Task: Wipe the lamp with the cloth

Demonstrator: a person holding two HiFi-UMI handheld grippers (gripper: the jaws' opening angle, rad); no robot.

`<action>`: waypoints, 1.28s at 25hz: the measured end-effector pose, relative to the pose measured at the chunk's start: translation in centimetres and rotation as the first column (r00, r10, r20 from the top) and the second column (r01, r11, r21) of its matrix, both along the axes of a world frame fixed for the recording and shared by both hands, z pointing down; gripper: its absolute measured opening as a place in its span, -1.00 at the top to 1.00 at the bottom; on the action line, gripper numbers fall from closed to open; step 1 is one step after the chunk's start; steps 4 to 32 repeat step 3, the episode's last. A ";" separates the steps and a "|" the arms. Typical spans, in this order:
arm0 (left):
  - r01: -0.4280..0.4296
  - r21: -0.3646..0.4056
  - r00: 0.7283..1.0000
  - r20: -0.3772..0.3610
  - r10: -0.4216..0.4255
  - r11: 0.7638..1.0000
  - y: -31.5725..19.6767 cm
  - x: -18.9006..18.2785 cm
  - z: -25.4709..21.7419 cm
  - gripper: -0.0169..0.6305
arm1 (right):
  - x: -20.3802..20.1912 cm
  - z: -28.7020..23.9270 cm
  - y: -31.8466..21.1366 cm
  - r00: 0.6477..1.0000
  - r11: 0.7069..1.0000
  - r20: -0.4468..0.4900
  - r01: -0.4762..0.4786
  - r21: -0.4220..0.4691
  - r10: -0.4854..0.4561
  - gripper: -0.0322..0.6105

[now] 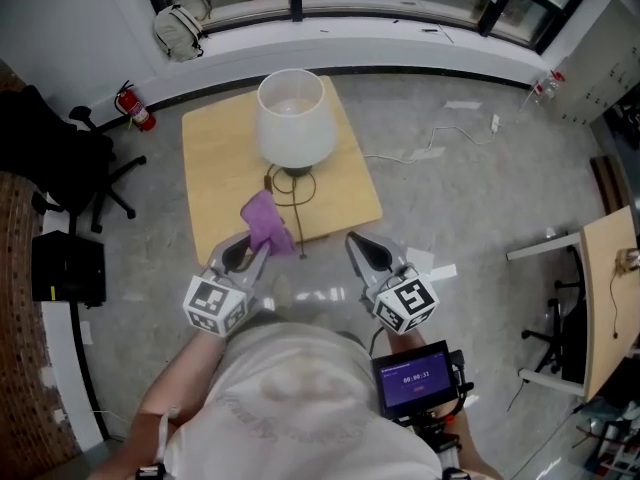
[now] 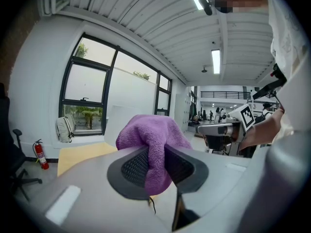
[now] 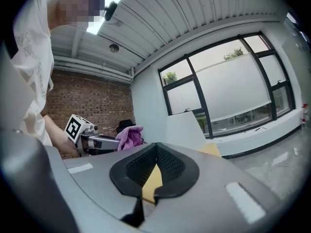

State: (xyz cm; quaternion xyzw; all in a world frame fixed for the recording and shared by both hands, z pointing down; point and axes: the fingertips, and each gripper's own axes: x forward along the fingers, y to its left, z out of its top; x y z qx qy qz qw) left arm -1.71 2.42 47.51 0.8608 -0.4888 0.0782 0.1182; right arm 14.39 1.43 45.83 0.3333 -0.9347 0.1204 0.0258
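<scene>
A lamp with a white shade [image 1: 294, 118] stands on a small wooden table [image 1: 222, 168]. Its shade [image 2: 121, 118] also shows in the left gripper view, and the shade [image 3: 187, 130] again in the right gripper view. My left gripper [image 1: 260, 248] is shut on a purple cloth [image 1: 266, 220], held over the table's near edge, short of the lamp. The cloth [image 2: 151, 130] bulges out above the left gripper [image 2: 155, 153]. My right gripper [image 1: 356, 242] hovers beside the table's near right corner. In its own view the right gripper [image 3: 156, 148] is shut with nothing in it.
The lamp's dark cord [image 1: 296, 194] loops across the tabletop. A black office chair [image 1: 60, 158] and a fire extinguisher [image 1: 136, 108] are left of the table. A backpack [image 1: 178, 30] leans by the window. A white cable [image 1: 430, 148] lies on the floor. Another desk [image 1: 612, 298] stands at the right.
</scene>
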 end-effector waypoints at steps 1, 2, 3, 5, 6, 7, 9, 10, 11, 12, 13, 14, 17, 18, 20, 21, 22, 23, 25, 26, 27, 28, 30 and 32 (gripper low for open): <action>0.000 -0.003 1.000 0.000 0.000 1.000 0.2 0.2 0.1 0.68 | 0.2 0.1 0.1 1.000 1.000 0.001 -0.001 -0.003 0.001 0.86; 0.000 -0.005 1.000 0.000 0.000 1.000 0.4 0.4 0.1 0.68 | 0.4 0.2 0.3 1.000 1.000 0.001 -0.002 -0.005 0.002 0.86; 0.000 -0.008 1.000 0.000 0.000 1.000 0.6 0.6 0.2 0.68 | 0.7 0.2 0.4 1.000 1.000 0.002 -0.003 -0.008 0.003 0.86; 0.000 -0.008 1.000 0.000 0.000 1.000 0.6 0.6 0.2 0.68 | 0.7 0.2 0.4 1.000 1.000 0.002 -0.003 -0.008 0.003 0.86; 0.000 -0.008 1.000 0.000 0.000 1.000 0.6 0.6 0.2 0.68 | 0.7 0.2 0.4 1.000 1.000 0.002 -0.003 -0.008 0.003 0.86; 0.000 -0.008 1.000 0.000 0.000 1.000 0.6 0.6 0.2 0.68 | 0.7 0.2 0.4 1.000 1.000 0.002 -0.003 -0.008 0.003 0.86; 0.000 -0.008 1.000 0.000 0.000 1.000 0.6 0.6 0.2 0.68 | 0.7 0.2 0.4 1.000 1.000 0.002 -0.003 -0.008 0.003 0.86; 0.000 -0.008 1.000 0.000 0.000 1.000 0.6 0.6 0.2 0.68 | 0.7 0.2 0.4 1.000 1.000 0.002 -0.003 -0.008 0.003 0.86; 0.000 -0.008 1.000 0.000 0.000 1.000 0.6 0.6 0.2 0.68 | 0.7 0.2 0.4 1.000 1.000 0.002 -0.003 -0.008 0.003 0.86; 0.000 -0.008 1.000 0.000 0.000 1.000 0.6 0.6 0.2 0.68 | 0.7 0.2 0.4 1.000 1.000 0.002 -0.003 -0.008 0.003 0.86; 0.000 -0.008 1.000 0.000 0.000 1.000 0.6 0.6 0.2 0.68 | 0.7 0.2 0.4 1.000 1.000 0.002 -0.003 -0.008 0.003 0.86; 0.000 -0.008 1.000 0.000 0.000 1.000 0.6 0.6 0.2 0.68 | 0.7 0.2 0.4 1.000 1.000 0.002 -0.003 -0.008 0.003 0.86; 0.000 -0.008 1.000 0.000 0.000 1.000 0.6 0.6 0.2 0.68 | 0.7 0.2 0.4 1.000 1.000 0.002 -0.003 -0.008 0.003 0.86; 0.000 -0.008 1.000 0.000 0.000 1.000 0.6 0.6 0.2 0.68 | 0.7 0.2 0.4 1.000 1.000 0.002 -0.003 -0.008 0.003 0.86; 0.000 -0.008 1.000 0.000 0.000 1.000 0.6 0.6 0.2 0.68 | 0.7 0.2 0.4 1.000 1.000 0.002 -0.003 -0.008 0.003 0.86; 0.000 -0.008 1.000 0.000 0.000 1.000 0.6 0.6 0.2 0.68 | 0.7 0.2 0.4 1.000 1.000 0.002 -0.003 -0.008 0.003 0.86; 0.000 -0.008 1.000 0.000 0.000 1.000 0.6 0.6 0.2 0.68 | 0.7 0.2 0.4 1.000 1.000 0.002 -0.003 -0.008 0.003 0.86; 0.000 -0.008 1.000 0.000 0.000 1.000 0.6 0.6 0.2 0.68 | 0.7 0.2 0.4 1.000 1.000 0.002 -0.003 -0.008 0.003 0.86; 0.000 -0.008 1.000 0.000 0.000 1.000 0.6 0.6 0.2 0.68 | 0.7 0.2 0.4 1.000 1.000 0.002 -0.003 -0.008 0.003 0.86; 0.000 -0.008 1.000 0.000 0.000 1.000 0.6 0.6 0.2 0.68 | 0.7 0.2 0.4 1.000 1.000 0.002 -0.003 -0.008 0.003 0.86; 0.000 -0.008 1.000 0.000 0.000 1.000 0.6 0.6 0.2 0.68 | 0.7 0.2 0.4 1.000 1.000 0.002 -0.003 -0.008 0.003 0.86; 0.000 -0.008 1.000 0.000 0.000 1.000 0.6 0.6 0.2 0.68 | 0.7 0.2 0.4 1.000 1.000 0.002 -0.003 -0.008 0.003 0.86; 0.000 -0.008 1.000 0.000 0.000 1.000 0.6 0.6 0.2 0.68 | 0.7 0.2 0.4 1.000 1.000 0.002 -0.003 -0.008 0.003 0.86; 0.000 -0.008 1.000 0.000 0.000 1.000 0.6 0.6 0.2 0.68 | 0.7 0.2 0.4 1.000 1.000 0.002 -0.003 -0.008 0.003 0.86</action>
